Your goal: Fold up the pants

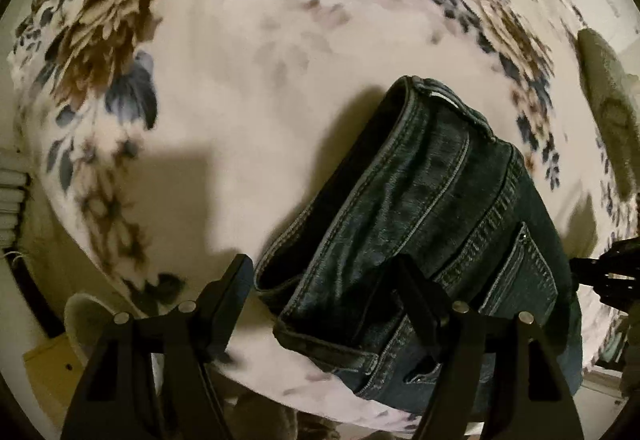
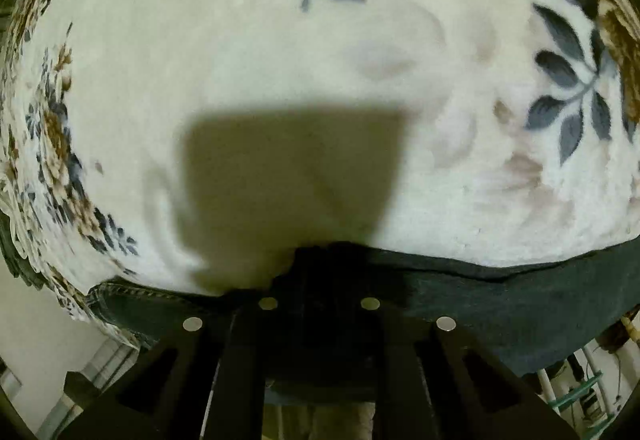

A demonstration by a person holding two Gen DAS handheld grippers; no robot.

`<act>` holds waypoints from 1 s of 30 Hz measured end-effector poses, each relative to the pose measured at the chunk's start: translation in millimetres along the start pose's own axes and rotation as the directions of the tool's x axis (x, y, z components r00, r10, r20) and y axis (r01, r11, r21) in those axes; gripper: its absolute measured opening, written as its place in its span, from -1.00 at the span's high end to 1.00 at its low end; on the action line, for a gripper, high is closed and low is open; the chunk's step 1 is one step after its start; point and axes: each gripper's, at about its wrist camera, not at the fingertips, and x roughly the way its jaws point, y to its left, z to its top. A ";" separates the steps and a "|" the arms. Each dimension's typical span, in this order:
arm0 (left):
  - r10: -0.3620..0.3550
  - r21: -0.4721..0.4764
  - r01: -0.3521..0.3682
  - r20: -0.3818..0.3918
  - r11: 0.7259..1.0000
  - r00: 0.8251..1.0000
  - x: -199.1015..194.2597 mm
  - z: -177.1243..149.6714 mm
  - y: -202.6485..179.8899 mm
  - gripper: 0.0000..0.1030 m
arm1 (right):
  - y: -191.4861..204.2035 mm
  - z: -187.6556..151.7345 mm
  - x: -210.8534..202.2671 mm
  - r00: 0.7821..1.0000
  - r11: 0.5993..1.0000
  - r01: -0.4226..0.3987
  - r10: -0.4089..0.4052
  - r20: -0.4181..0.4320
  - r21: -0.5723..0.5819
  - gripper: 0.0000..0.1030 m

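Cream blanket [image 1: 248,88] printed with brown flowers and blue-grey leaves is covering the bed and filling most of both views. Dark blue denim pants [image 1: 432,224] are lying on it in a folded bundle, toward the right and near edge of the left wrist view, with stitched seams, a back pocket and a hem opening showing.

The left claw [image 1: 320,280] is standing wide open: one finger is hanging over bare blanket, the other is lying over the denim, with the hem end of the bundle between them. It is gripping nothing.

In the right wrist view, the right claw [image 2: 320,260] is looking closed on the dark edge of the pants [image 2: 500,300], which are stretching across the bottom of that picture, though the fingertips are merging with the fabric in shadow. A blocky shadow is falling on the blanket [image 2: 280,60] just beyond it. The right claw [image 1: 608,276] is also showing at the right edge of the left view.
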 end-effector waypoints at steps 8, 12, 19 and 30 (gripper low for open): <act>-0.044 0.091 0.039 0.047 0.995 0.998 -4.8 -0.5 -3.7 0.65 | -7.9 11.4 9.0 0.998 1.000 -0.030 0.031 -0.057 0.001 0.78; -0.031 0.122 0.023 0.068 0.992 0.997 -13.7 -4.6 -1.5 0.80 | -3.0 -0.5 10.3 0.999 0.999 -0.050 0.050 -0.018 -0.008 0.87; 0.026 0.178 -0.042 0.092 0.983 0.995 -35.5 -26.8 -1.3 0.87 | -25.3 -8.4 -12.8 0.980 0.979 -0.197 0.195 0.037 0.051 0.91; 0.075 0.153 -0.088 0.085 0.984 0.994 -41.5 -41.1 -6.9 0.88 | -62.6 -17.9 -38.1 0.939 0.931 -0.340 0.329 0.097 0.135 0.94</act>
